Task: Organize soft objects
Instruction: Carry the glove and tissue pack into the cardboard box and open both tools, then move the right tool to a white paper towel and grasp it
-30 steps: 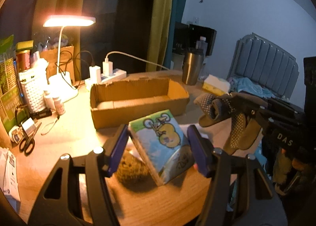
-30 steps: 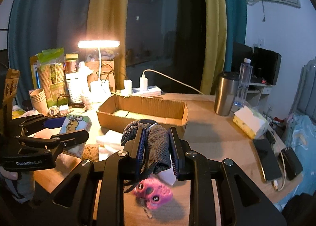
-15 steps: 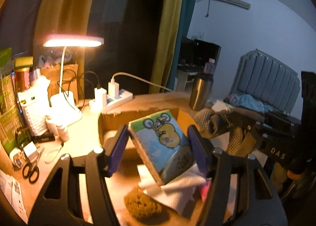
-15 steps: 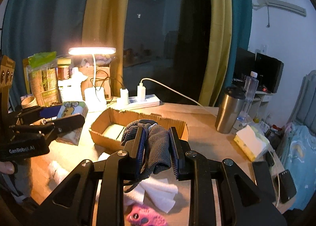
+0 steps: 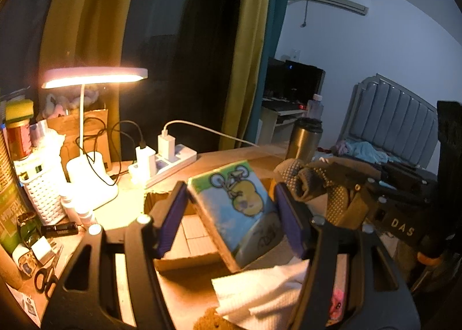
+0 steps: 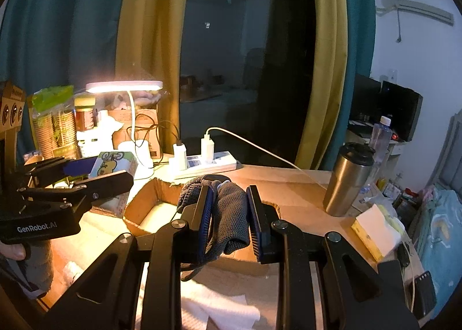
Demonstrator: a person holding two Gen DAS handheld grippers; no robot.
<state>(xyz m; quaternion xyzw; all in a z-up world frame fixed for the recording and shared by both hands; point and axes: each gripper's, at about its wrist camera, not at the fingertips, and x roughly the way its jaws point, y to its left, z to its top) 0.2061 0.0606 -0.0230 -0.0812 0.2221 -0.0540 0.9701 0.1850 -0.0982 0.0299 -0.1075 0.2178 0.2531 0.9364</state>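
At the far left of the wooden table (image 5: 248, 154), a lit desk lamp (image 5: 95, 77) stands beside a white woven basket (image 5: 43, 200), with black-handled scissors (image 5: 46, 275) lying near the table edge. Right of the lamp base, a white power strip (image 5: 173, 161) carries two chargers.

Further right, the left gripper (image 5: 231, 214) is clenched on a tissue pack (image 5: 239, 208) printed with a yellow cartoon figure on a bicycle; the pack sits tilted between the blue pads, held in the air over the near-left end of an open cardboard box (image 5: 184, 232). Below it, on the table in front of the box, lie a crumpled white paper towel (image 5: 260, 292) and a brown sponge-like lump (image 5: 208, 320), only partly in view.

To the right again, the right gripper (image 6: 228, 214) grips a dark grey knitted glove (image 6: 231, 214), which is bunched between its pads and hangs down, above the near wall of the cardboard box (image 6: 150, 206). In the left wrist view the same glove (image 5: 300, 183) shows dotted palm fabric. A pink soft toy (image 5: 336, 305) peeks out by the left gripper's right finger.

Beyond, a steel tumbler (image 6: 349, 180) stands on the table, with a yellow-edged white sponge block (image 6: 375, 227) near the right edge and a phone (image 6: 424, 292) beside it.
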